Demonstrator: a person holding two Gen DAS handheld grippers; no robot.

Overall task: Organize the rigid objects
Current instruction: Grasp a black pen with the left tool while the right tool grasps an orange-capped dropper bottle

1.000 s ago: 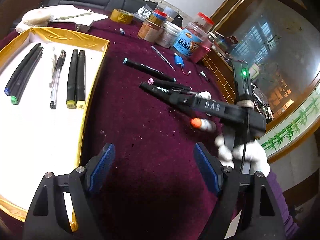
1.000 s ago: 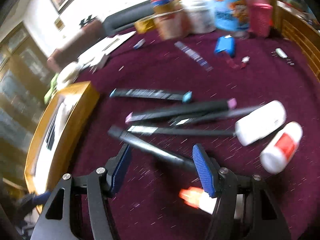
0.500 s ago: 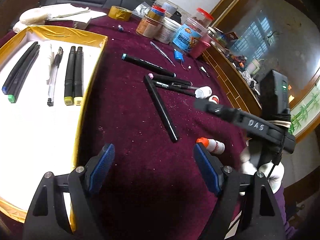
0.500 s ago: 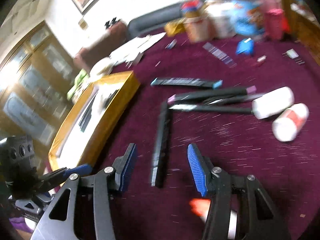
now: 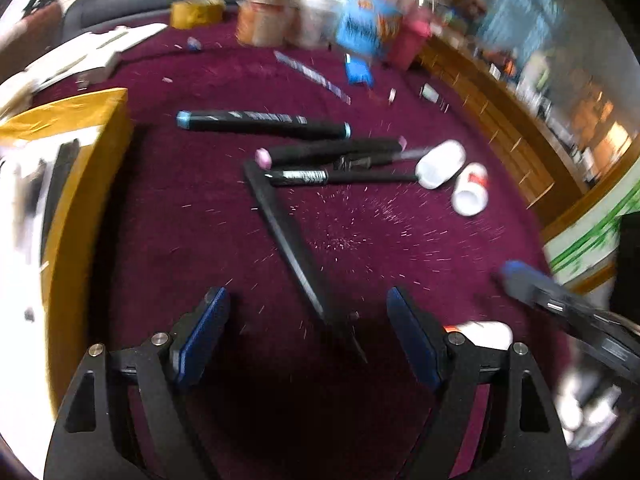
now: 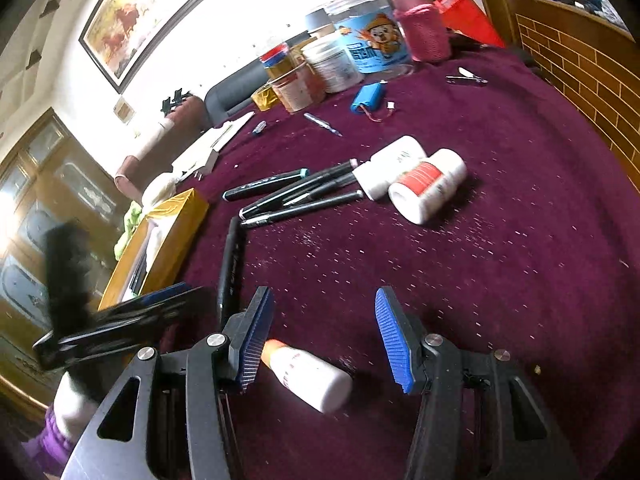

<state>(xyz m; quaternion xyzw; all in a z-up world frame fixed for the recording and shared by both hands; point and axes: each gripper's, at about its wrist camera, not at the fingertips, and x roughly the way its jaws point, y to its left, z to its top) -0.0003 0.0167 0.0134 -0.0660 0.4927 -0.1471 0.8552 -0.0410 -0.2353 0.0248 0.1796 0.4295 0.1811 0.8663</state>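
1. Fingers of the left gripper (image 5: 308, 334) stand wide apart with nothing clamped; the near end of a black marker (image 5: 294, 248) lies on the cloth between them, touched by neither pad.
2. Fingers of the right gripper (image 6: 324, 338) sit at a middling gap after just closing somewhat, gripping nothing; a small white bottle with an orange tip (image 6: 308, 374) lies on the cloth between them, its tip just beside the left pad (image 6: 256, 340).
3. Beyond the lone marker, a teal-capped marker (image 5: 264, 123), a pink-capped marker (image 5: 332, 151) and a thinner black pen (image 5: 340, 177) lie close together, almost parallel.
4. Two white bottles (image 6: 412, 178) lie on their sides, touching each other, at the pens' far ends.
5. A gold-edged box (image 5: 86, 152) with a white floor sits at the left; dark pens inside are blurred.
6. Jars and tubs (image 6: 360, 52) stand clustered at the far edge of the maroon tablecloth (image 6: 500, 248).
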